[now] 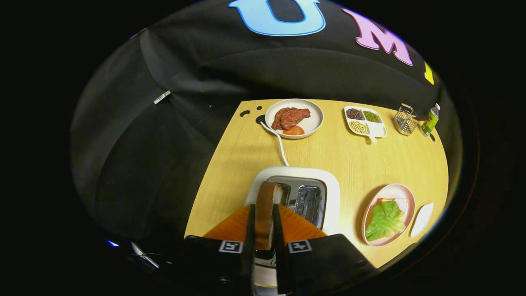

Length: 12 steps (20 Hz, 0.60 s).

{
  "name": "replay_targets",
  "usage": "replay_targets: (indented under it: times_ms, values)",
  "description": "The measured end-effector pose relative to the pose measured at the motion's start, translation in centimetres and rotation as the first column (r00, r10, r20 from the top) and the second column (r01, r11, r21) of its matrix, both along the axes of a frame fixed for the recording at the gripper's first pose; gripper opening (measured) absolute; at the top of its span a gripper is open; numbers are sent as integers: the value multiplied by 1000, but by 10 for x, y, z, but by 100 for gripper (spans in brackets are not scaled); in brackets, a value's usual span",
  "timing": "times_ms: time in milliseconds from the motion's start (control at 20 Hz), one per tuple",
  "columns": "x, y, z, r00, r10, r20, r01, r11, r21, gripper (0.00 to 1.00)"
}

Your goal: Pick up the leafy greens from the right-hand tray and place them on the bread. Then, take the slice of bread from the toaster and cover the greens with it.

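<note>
I am looking into a staged kitchen set inside a recording booth, not a real home kitchen. Black cloth hangs as the wall behind a pale wooden bench, and the cloth drops past the bench's edge. On the bench I see kitchen things: a white toaster with its cord running to a hole in the top, a plate of meat and tomato, a divided dish of beans and grains, a small wire basket, and a green bottle.
</note>
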State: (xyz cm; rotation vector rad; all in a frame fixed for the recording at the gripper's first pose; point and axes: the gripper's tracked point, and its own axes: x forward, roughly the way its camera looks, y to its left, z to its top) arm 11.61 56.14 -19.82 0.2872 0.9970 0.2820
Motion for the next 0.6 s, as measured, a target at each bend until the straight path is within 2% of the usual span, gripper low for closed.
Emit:
replay_targets:
  times_ms: [50, 200, 600]
  values:
    - [1, -2, -1, 1000, -19, -9, 19, 1000, 4, 17]
    - [0, -5, 8, 999, -39, -20, 40, 999, 36, 12]
    - [-1, -39, 75, 998, -51, 35, 43, 977, 208, 12]
